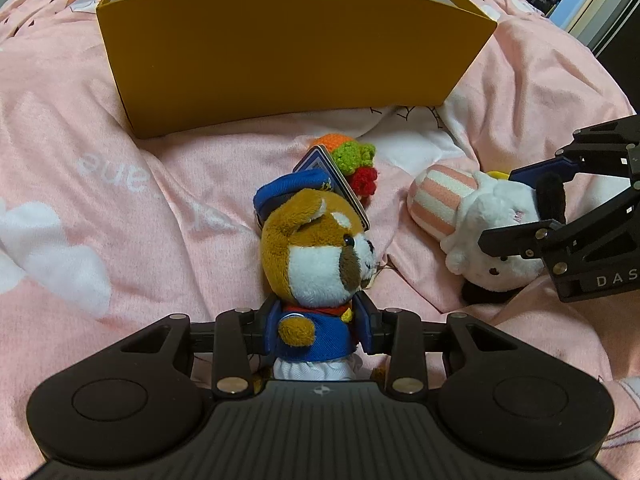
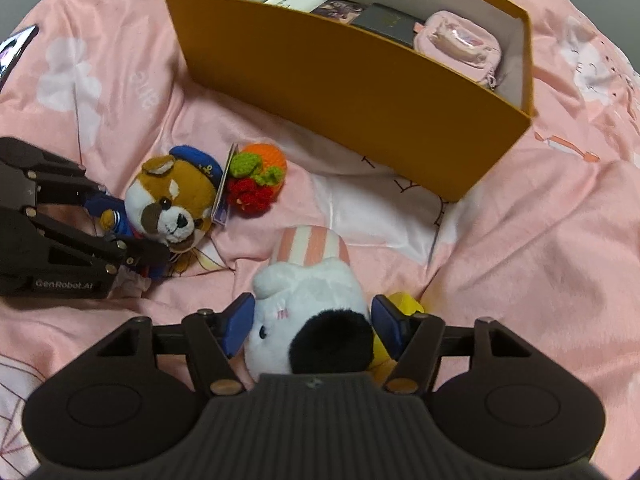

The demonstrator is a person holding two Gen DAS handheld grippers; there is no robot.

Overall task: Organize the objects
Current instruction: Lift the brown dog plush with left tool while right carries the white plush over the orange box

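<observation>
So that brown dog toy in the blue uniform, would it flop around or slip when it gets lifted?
Probably soft: the left gripper pinches the dog plush at its blue jacket, and the cloth gives. Its large head sits above the grip, so it may well nod or droop. Slipping looks unlikely, since fuzzy fabric tends to hold. The card tag at its cap would likely dangle.

Crocheted fruit (image 2: pixel 256 180) and orange box (image 2: pixel 360 92) wall just beyond both plush toys.
</observation>
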